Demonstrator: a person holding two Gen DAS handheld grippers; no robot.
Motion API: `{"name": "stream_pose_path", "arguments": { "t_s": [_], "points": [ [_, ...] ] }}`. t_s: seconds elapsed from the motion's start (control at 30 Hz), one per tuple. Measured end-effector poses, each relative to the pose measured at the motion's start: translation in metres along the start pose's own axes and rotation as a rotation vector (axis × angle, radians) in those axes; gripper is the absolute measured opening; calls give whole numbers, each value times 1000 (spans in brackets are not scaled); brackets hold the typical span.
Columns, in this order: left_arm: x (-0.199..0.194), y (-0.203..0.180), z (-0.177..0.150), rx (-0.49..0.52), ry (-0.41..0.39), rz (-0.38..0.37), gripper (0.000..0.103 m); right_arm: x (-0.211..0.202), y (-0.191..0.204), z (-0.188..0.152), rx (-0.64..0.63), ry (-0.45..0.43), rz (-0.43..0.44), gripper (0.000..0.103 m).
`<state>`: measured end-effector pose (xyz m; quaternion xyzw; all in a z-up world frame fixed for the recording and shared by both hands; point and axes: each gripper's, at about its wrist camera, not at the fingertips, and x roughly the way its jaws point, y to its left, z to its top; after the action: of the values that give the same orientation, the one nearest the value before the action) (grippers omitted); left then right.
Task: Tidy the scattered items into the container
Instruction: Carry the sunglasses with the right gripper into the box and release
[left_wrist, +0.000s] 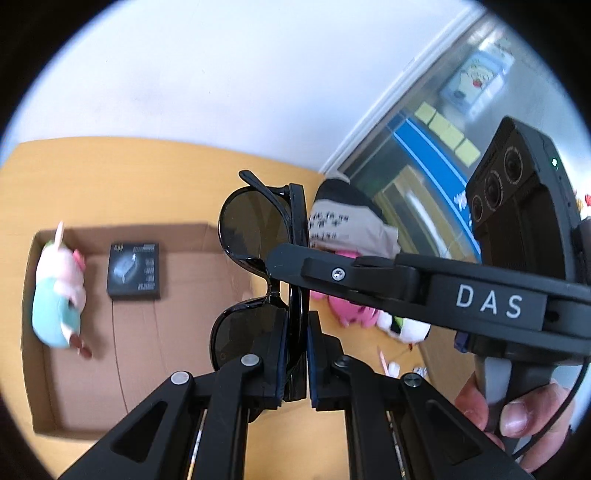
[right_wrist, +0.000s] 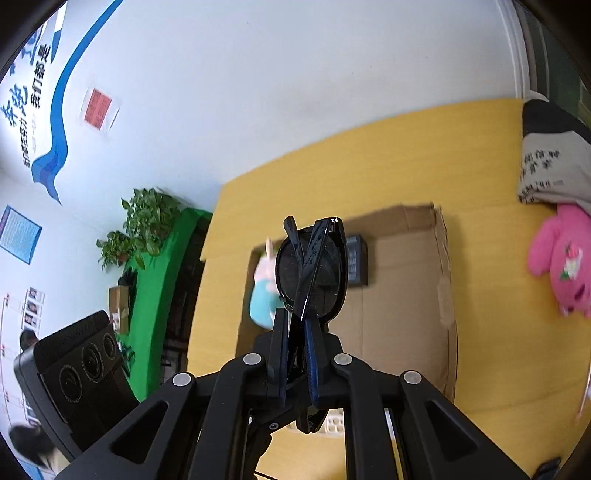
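1. Both grippers, left (left_wrist: 295, 354) & right (right_wrist: 295, 354), have jaws pinching folded sunglasses (left_wrist: 258, 258), held above cardboard box (left_wrist: 184, 369).
2. In box: plush toy (left_wrist: 59, 295), black packet (left_wrist: 135, 271).
3. Left: pink plush (right_wrist: 561, 258) at table (right_wrist: 369, 166) far edge.

left gripper (left_wrist: 295, 354): clamped tight, angled downward | right gripper (right_wrist: 295, 354): clamped tight, angled downward | hand (left_wrist: 517, 410): wrapped round handle

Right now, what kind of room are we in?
Probably an office or workplace common room, not a home. The white wall carries a blue banner with lettering and pinned notices; potted plants sit on a green counter, and the work surface is a yellow table holding a cardboard box.
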<state>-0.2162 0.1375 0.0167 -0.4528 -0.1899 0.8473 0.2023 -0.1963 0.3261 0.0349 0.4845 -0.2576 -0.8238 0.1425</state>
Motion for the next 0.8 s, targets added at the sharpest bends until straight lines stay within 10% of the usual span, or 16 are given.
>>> {"name": "stream_pose_path", "arguments": {
  "t_s": [0.4,0.8],
  "points": [
    [60,48,69,-99,19,20,8,79,-28,91,-15,54,1,9],
    [190,117,27,-212,218,38,8,201,-126,68,41,214,-96,9]
  ]
}}
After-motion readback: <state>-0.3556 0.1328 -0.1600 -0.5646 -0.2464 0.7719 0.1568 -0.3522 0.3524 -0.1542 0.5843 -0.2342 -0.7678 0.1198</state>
